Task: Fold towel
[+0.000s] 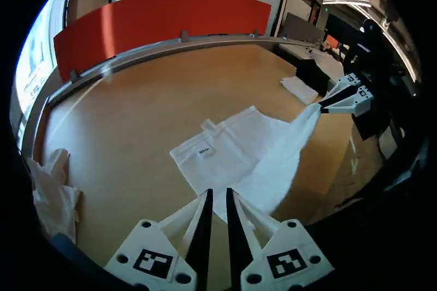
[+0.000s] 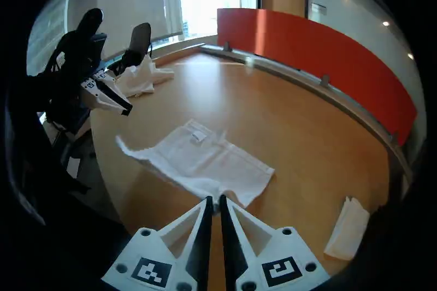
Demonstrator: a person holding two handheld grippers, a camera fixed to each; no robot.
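The left gripper [image 1: 219, 203] hangs over the near edge of the table [image 1: 136, 105], fingers almost together, nothing visibly between them. The white towel [image 1: 235, 149] lies mid-table, one corner pinched and lifted by the right gripper [image 1: 321, 107], likely to carry it across for a fold.

On the table [image 2: 306, 127]: one spread towel [image 2: 202, 160], one folded towel [image 2: 347, 228], one crumpled cloth heap [image 2: 143, 75]. Behind the table: one red panel [image 2: 328, 56]. Two grippers: left gripper [image 1: 218, 195], right gripper [image 2: 214, 201].

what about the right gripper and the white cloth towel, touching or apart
Touching. Left gripper view: the right gripper pinches a lifted corner of the white cloth towel.
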